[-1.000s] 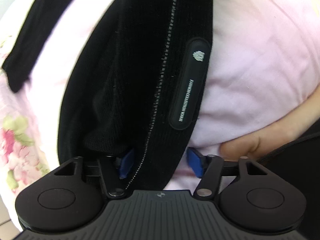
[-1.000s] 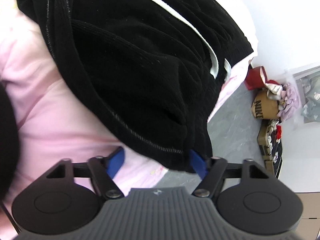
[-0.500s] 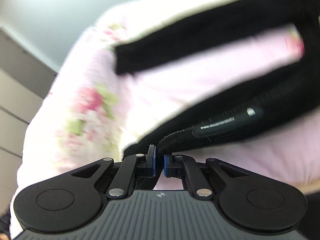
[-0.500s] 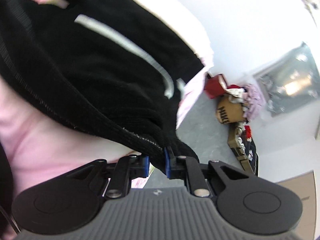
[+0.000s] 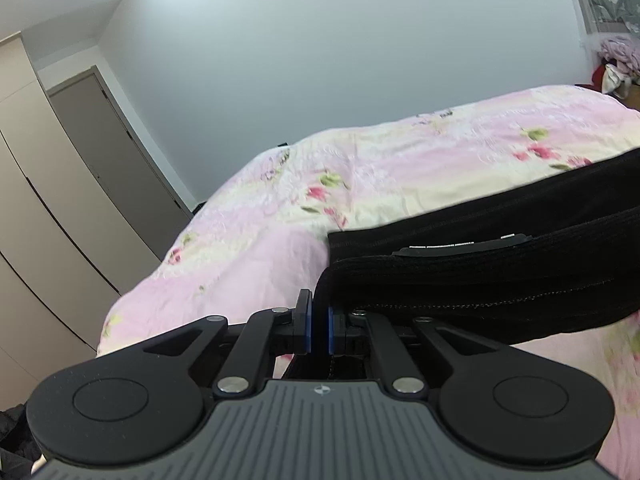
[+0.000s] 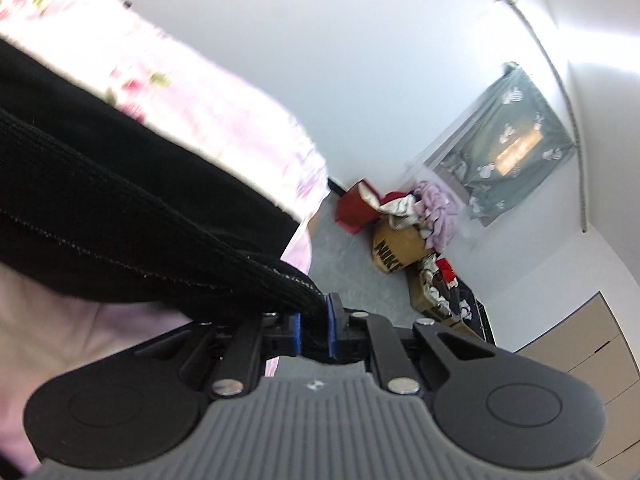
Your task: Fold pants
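The black corduroy pants (image 5: 500,276) stretch off to the right above the pink floral bed cover (image 5: 360,176); a black label patch (image 5: 464,246) shows on them. My left gripper (image 5: 319,330) is shut on one end of the waistband. In the right wrist view the pants (image 6: 100,220) run off to the left, and my right gripper (image 6: 313,330) is shut on the other end of the waistband. Both ends are lifted off the bed.
The bed cover (image 6: 180,92) fills the left of the right wrist view. On the grey floor (image 6: 344,256) stand a red box (image 6: 354,210) and a Nike box (image 6: 394,250) with a heap of clothes. Wardrobe doors (image 5: 52,200) and a door stand at the left.
Both grippers went from open around the waistband to shut on it. They then lifted and tilted up, so the views now look across the bed at the walls.
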{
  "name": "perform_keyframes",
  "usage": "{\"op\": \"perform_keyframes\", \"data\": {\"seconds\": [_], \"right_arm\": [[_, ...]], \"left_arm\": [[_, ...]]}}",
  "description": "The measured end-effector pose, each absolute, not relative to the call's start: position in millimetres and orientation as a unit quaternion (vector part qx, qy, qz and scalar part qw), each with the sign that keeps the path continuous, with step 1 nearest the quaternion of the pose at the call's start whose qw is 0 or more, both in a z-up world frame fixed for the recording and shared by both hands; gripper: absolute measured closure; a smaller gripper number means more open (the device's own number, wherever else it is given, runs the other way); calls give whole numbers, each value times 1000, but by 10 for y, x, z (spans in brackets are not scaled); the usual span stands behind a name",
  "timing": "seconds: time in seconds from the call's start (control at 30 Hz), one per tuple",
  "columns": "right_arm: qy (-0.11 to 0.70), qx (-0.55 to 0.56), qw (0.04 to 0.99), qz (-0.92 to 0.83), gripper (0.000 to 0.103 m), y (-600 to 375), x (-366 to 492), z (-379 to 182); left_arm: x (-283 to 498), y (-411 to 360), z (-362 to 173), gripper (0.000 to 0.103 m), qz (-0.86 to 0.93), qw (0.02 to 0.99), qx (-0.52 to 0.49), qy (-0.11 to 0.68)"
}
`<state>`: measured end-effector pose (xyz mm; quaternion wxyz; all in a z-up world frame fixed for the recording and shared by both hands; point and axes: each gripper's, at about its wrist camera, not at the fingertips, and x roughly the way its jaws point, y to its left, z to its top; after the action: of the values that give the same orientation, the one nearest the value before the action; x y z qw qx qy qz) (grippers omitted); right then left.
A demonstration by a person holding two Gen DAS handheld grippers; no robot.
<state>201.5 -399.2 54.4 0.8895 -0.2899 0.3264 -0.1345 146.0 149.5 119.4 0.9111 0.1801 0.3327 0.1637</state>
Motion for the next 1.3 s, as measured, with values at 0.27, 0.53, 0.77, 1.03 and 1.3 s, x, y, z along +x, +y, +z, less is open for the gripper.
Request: {"op": "perform_keyframes", "data": {"seconds": [0.27,0.53,0.77,1.03,1.3], "right_arm": [[327,-287,889,-143,97,-3943,3128,694],[385,-324,853,-136,96,-3852,4536,26],[470,-362,798,-107,95,-3884,5312,-922],[496,-378,777,-92,95,-3908,5602,-1147],[502,-329,790,-125,96,-4033,5481,-706]], "left_arm": [[2633,1664,861,95,194,874,215,390],[3957,1790,-159,95,200,822,245,473],[4733,1764,-1023,95,173,781,300,520],[4901,1865,-1387,95,171,783,277,530],[4874,2006,-856,95,188,820,211,497]]}}
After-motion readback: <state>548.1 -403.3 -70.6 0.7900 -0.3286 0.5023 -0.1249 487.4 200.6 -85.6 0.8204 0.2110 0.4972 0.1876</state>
